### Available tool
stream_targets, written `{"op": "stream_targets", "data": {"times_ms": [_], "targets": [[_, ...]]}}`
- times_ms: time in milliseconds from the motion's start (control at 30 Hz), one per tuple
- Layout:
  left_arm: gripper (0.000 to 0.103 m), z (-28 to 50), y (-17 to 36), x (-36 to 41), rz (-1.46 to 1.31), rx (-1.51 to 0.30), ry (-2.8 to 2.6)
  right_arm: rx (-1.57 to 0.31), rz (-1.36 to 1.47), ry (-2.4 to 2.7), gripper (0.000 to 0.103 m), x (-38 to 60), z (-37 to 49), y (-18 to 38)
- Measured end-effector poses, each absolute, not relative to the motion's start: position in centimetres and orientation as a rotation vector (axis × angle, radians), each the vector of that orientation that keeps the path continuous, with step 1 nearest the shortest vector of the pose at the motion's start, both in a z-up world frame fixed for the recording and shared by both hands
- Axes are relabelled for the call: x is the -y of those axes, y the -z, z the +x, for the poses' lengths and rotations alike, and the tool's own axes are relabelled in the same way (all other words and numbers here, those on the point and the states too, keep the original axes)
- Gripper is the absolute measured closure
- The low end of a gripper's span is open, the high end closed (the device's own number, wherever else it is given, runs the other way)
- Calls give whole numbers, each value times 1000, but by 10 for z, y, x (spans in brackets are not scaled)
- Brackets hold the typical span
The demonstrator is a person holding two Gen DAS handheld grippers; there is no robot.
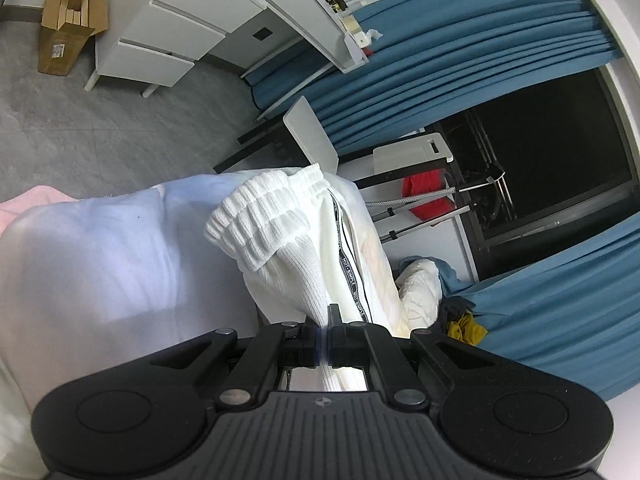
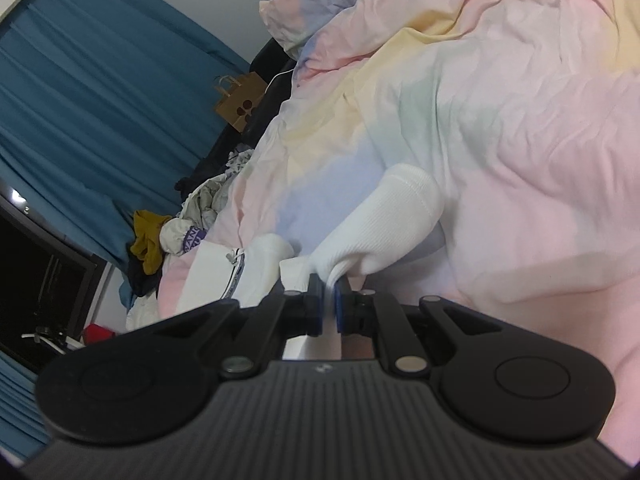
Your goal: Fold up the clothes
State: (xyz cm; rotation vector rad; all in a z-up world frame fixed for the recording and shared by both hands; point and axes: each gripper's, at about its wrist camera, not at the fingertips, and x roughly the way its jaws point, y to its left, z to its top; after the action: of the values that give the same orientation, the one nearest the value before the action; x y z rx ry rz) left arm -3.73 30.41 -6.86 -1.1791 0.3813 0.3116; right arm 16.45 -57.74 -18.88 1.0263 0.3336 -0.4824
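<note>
A pair of white ribbed trousers with a black lettered side stripe and an elastic waistband lies on the bed. My left gripper is shut on a bunched fold of the trousers. In the right wrist view my right gripper is shut on the trousers near a hemmed leg end, which rises off the pastel bed cover. Another part of the trousers with the stripe lies to the left of that gripper.
A heap of other clothes lies at the bed's edge by blue curtains. A paper bag stands beyond. White drawers, a cardboard box, a white chair and a rack stand on the grey floor.
</note>
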Motion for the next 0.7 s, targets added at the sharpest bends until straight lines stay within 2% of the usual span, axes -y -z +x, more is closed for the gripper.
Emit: {"op": "stream_targets", "data": {"times_ms": [200,367,533,700], "targets": [[100,-26,62,-309,-1216,-368,-299,-317,1043,459,94,578,163,185],[100,18,28,-316,-1159,-377,-266,-298,1023,416,94,576,185,159],[100,101,4,-334,-1161,-400,-249,-304,955,398,94,565,258,128],[100,214,-1,-343,-1104,-447,-282,-357,844,396,94,542,370,110]]}}
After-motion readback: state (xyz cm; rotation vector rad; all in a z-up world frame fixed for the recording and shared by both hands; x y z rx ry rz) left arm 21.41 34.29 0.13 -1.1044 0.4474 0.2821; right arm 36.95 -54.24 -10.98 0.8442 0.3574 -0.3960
